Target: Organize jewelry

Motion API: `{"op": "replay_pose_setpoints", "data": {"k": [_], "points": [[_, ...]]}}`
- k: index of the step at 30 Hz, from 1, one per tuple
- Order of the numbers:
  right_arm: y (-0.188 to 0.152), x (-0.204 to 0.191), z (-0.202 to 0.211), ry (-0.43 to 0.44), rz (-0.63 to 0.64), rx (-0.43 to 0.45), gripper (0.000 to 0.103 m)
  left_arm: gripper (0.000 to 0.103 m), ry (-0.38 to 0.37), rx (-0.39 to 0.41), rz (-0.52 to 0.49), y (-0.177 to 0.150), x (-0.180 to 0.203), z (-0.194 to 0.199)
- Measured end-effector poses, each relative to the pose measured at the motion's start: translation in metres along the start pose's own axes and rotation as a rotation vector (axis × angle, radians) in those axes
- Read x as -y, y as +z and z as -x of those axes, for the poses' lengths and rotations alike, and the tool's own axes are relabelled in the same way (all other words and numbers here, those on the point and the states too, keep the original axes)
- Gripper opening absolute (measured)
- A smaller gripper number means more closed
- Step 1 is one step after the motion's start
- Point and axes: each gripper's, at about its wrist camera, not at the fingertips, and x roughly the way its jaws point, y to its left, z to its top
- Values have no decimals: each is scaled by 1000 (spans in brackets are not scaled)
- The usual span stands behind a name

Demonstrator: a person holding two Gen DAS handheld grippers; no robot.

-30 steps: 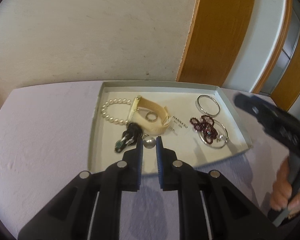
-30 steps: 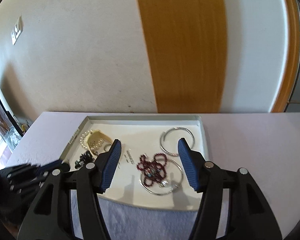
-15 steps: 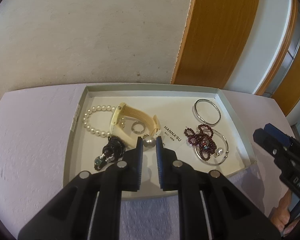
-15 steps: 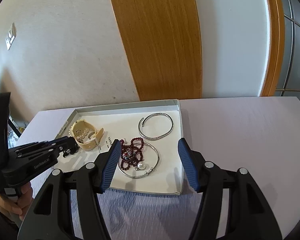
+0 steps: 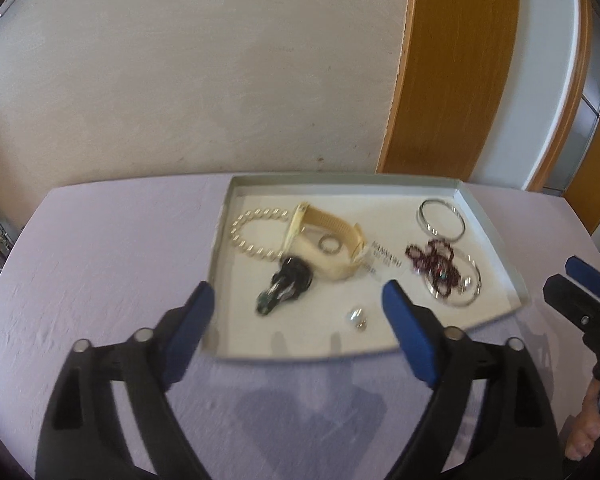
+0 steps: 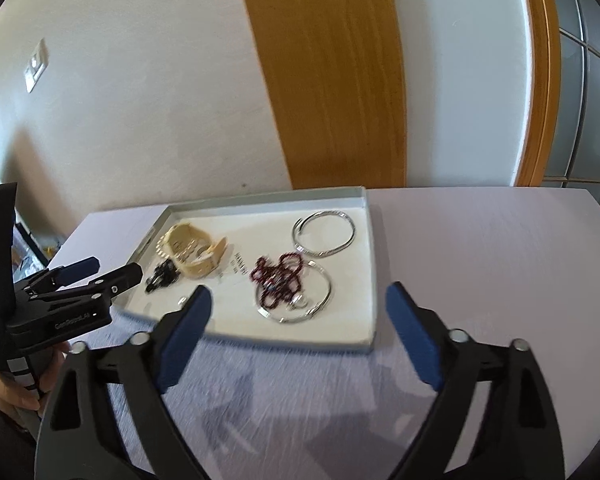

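A shallow white tray [image 5: 340, 178] lies on the lilac table. It holds a pearl bracelet [image 5: 252, 236], a cream strap [image 5: 328, 236], a dark beaded piece [image 5: 288, 284], a red bead string [image 5: 432, 260] and two silver bangles [image 5: 440, 220]. A small pearl earring [image 5: 357, 316] rests loose on the tray floor near its front edge. My left gripper [image 5: 298, 292] hovers over that front edge, its jaws opening wide and gripping nothing. My right gripper [image 6: 299, 294] is above the tray's [image 6: 260, 196] near side by the red beads [image 6: 278, 276], its jaws also opening and empty.
The table [image 6: 480, 260] stretches right of the tray. A pale wall and a wooden door panel [image 6: 332, 80] stand close behind. A hand [image 6: 16, 392] holds the left gripper [image 6: 112, 270] at the tray's left corner. The right gripper [image 5: 580, 284] shows at the left wrist view's right edge.
The left gripper's jaws went from shut on the small pearl earring to wide apart, and the earring now lies on the tray floor. The right gripper's jaws spread wider.
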Motion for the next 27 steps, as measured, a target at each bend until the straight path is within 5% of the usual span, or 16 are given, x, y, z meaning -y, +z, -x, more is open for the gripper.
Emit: {"op": "replay_pose_setpoints", "data": {"k": [6,15,27], "points": [[-16,-20,11,10,37,-49,102,101,-8,-31,-4,-30,-20,18],[-37,-38,19,-7,61,-132,102,101,-40,-122,24,-61,-39,30],[-41,-41,30,2,35,-160,102,101,-100,-122,41,-62,-37,51]]}}
